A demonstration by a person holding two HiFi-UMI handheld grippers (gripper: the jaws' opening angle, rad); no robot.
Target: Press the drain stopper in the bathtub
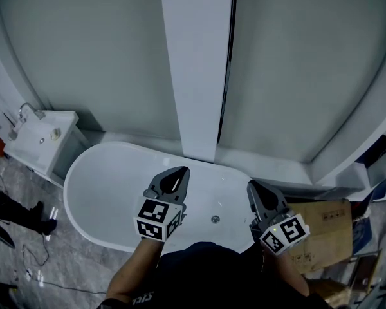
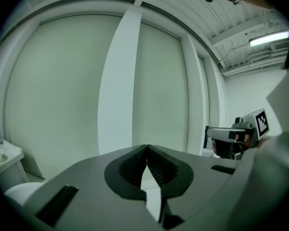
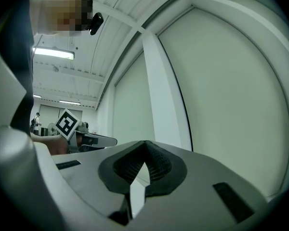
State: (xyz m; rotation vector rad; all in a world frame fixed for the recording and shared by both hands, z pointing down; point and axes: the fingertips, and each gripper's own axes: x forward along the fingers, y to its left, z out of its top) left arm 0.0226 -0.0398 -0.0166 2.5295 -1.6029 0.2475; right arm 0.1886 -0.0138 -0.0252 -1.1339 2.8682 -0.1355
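Above the bathtub (image 1: 96,192), left gripper (image 1: 179,171) and right gripper (image 1: 252,185) hover, jaws clenched on nothing (closed tips likely suit pressing). Drain stopper (image 1: 215,219) sits on the tub floor between them, untouched.

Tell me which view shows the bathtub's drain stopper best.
The head view: the drain stopper sits in plain sight, a small round disc on the bathtub floor. Both gripper views face the wall above and show nothing of it.

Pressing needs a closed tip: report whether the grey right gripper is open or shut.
Shut: in its own view the grey right gripper shows tips touching, nothing between them.
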